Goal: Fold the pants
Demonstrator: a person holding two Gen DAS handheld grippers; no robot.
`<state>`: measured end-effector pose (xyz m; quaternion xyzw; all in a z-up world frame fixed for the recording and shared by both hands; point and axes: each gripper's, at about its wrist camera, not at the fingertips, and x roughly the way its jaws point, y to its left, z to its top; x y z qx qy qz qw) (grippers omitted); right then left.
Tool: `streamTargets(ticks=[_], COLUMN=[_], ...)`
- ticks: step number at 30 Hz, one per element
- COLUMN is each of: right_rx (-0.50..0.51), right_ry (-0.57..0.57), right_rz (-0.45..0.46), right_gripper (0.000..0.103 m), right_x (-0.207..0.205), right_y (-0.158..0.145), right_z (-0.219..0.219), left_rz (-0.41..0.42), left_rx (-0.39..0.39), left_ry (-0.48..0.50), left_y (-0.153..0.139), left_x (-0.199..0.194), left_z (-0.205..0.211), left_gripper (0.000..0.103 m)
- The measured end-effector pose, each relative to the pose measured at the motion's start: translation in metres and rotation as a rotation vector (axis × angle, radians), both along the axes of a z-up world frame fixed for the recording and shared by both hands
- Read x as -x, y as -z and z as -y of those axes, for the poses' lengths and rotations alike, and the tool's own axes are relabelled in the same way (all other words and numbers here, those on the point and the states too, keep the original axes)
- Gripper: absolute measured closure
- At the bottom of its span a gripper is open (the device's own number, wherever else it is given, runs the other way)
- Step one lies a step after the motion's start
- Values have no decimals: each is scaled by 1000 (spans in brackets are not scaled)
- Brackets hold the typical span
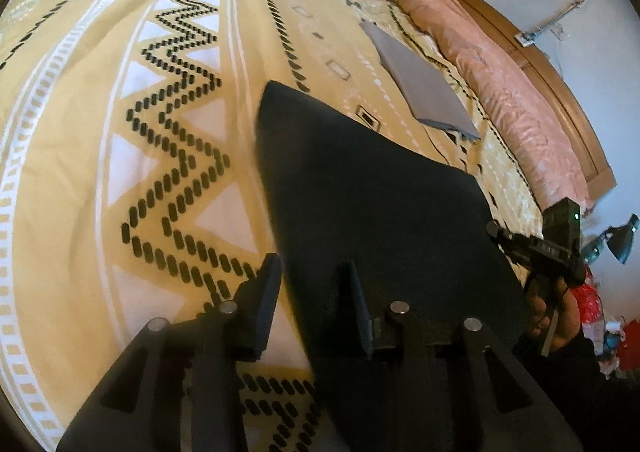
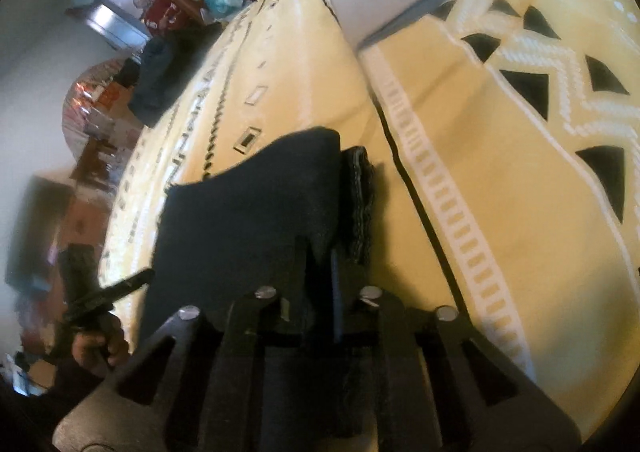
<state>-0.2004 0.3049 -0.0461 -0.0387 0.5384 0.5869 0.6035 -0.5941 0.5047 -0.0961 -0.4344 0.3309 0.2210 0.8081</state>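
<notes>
**Dark pants being handled on a patterned bedspread**

The left gripper [image 1: 312, 272] is being kept partly open, its jaws straddling the edge of the black pants [image 1: 372, 188] on the bedspread [image 1: 80, 132]. The right gripper [image 2: 320, 252] is being kept nearly closed on a fold of the pants.
</notes>
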Motion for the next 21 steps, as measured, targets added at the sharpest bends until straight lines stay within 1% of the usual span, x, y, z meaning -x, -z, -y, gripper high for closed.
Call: streamTargets(ticks=[1,2,3,4,6,7,8,10,12,15,18,19,20,21], right_rx=[-1,-11,-24,-19,27,58,81,106,97,84,48,40,35,31], right_ry=[5,11,23,31,9,-16,-42,-81,-108,-118,-132,-131,-131,-131], right_rz=[15,26,20,-9,-79,-110,-131,-174,-238,-278,-328,-341,-344,-338], right_gripper=[66,32,20,14,22,31,38,41,42,42,42,43,52,60], right_x=[0,-2,-5,-8,-12,-11,-9,-5,-2,-2,-2,-1,0,2], right_y=[-7,-13,-17,-16,-4,4,11,22,32,40,48,49,50,50], right_z=[3,6,11,13,9,5,1,-5,-11,-17,-24,-25,-27,-28], left_rz=[-1,-1,7,21,53,56,63,97,115,144,181,182,175,177], left_rx=[6,10,11,21,68,82,101,127,135,145,165,159,146,139], left_ry=[14,30,39,49,53,47,42,55,84,113,95,94,90,82], left_y=[0,0,0,1,8,12,16,22,24,31,35,34,33,33], left_x=[0,1,2,3,5,4,3,-3,-12,-25,-34,-37,-39,-41], left_z=[0,0,-1,-2,-9,-12,-16,-20,-24,-27,-30,-28,-26,-25], left_gripper=[54,48,48,48,47,47,47,47,47,47,46,46,50,62])
